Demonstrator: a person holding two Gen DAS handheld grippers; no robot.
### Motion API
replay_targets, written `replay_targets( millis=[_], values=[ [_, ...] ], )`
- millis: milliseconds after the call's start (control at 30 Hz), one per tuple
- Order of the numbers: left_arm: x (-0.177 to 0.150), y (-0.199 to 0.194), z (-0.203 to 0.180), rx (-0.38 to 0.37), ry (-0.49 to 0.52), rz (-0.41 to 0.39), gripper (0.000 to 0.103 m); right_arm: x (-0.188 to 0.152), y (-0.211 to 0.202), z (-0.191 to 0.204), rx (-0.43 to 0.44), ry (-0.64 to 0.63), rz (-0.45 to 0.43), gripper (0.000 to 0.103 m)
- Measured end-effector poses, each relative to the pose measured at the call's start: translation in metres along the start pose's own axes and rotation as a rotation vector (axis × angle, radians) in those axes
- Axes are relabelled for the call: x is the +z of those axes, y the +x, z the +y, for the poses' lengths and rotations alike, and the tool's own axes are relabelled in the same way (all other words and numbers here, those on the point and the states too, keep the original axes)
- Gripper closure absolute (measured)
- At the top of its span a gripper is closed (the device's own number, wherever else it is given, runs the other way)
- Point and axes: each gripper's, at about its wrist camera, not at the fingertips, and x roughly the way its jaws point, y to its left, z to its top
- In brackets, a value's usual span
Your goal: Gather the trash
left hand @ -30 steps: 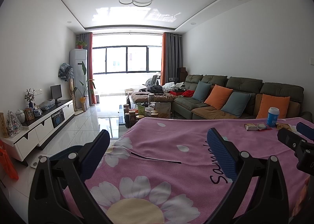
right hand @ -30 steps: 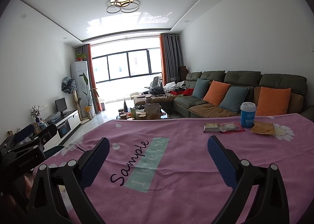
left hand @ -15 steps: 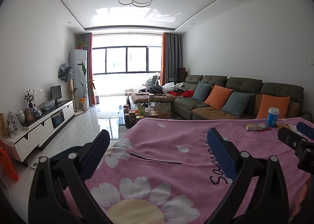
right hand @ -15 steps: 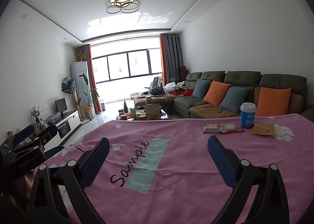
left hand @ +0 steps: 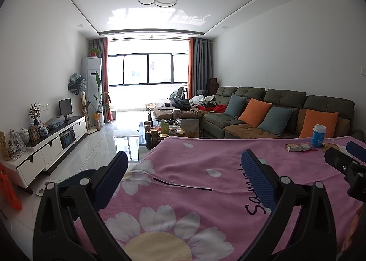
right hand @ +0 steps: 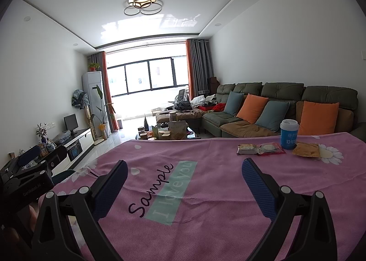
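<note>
A blue paper cup with a white lid stands upright at the far right of the table, which is covered by a pink flowered cloth. Two snack wrappers lie left of the cup and a brown wrapper lies right of it. The cup and wrappers also show in the left wrist view. My right gripper hovers open over the cloth, well short of the trash. My left gripper hangs open over the table's left part, holding nothing.
A green sofa with orange and blue cushions runs along the right wall. A cluttered coffee table stands beyond the table. A white TV cabinet lines the left wall. A dark teal rounded object sits low at the table's left edge.
</note>
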Motion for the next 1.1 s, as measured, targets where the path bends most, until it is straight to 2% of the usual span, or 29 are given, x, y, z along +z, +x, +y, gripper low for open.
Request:
replay_targets(
  millis=[1100],
  values=[
    [-0.0034,0.0021,0.0012,-0.002,0.001,0.006,0.005,-0.001,-0.0015,0.0004,-0.005,0.007,0.003,0.007]
  ],
)
